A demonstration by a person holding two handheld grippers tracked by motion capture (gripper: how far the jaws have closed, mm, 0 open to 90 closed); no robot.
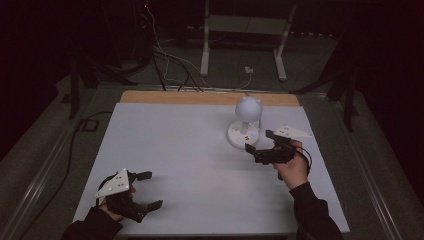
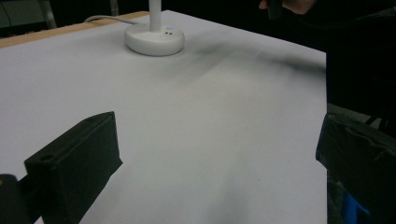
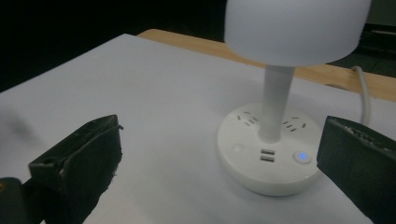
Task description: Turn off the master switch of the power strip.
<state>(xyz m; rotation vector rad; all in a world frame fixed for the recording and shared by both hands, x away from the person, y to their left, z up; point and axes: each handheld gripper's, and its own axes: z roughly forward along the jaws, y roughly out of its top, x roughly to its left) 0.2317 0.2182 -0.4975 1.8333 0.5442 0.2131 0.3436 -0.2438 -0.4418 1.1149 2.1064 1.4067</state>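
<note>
Presently, a white desk lamp (image 1: 246, 122) stands upright on the far right part of the white worktop (image 1: 190, 165), close to the strip of bare wood (image 1: 150, 97) along the far edge. Its rounded shade (image 3: 294, 28) sits on a slim stem (image 3: 275, 100) that rises from a round base (image 3: 261, 158). The base carries socket slots on its upper face, a pair of USB ports (image 3: 266, 156) at the front, a plain round button (image 3: 237, 148) to one side of them and a button lit blue (image 3: 302, 156) to the other. A white cable (image 3: 364, 95) leaves the lamp behind the base and runs toward the wooden strip.

The right gripper (image 1: 260, 147) is held by the person's right hand (image 1: 292, 167) just beside the base, on its near side, pointed at it. Its jaws stand wide apart and hold nothing. In the right gripper view the base lies between and beyond the two jaw tips; no contact with it can be seen, and the blue-lit button sits close to the jaw at that view's right.

The left gripper (image 1: 150, 190) is held low over the near left corner of the worktop, well apart from the lamp. Its jaws are likewise wide apart and hold nothing. In the left gripper view bare worktop lies between them, with the lamp base (image 2: 154, 39) far off at the top.

Beyond the worktop, on the dark floor, stand white frame legs (image 1: 205, 45) and loose cables (image 1: 170, 65).
</note>
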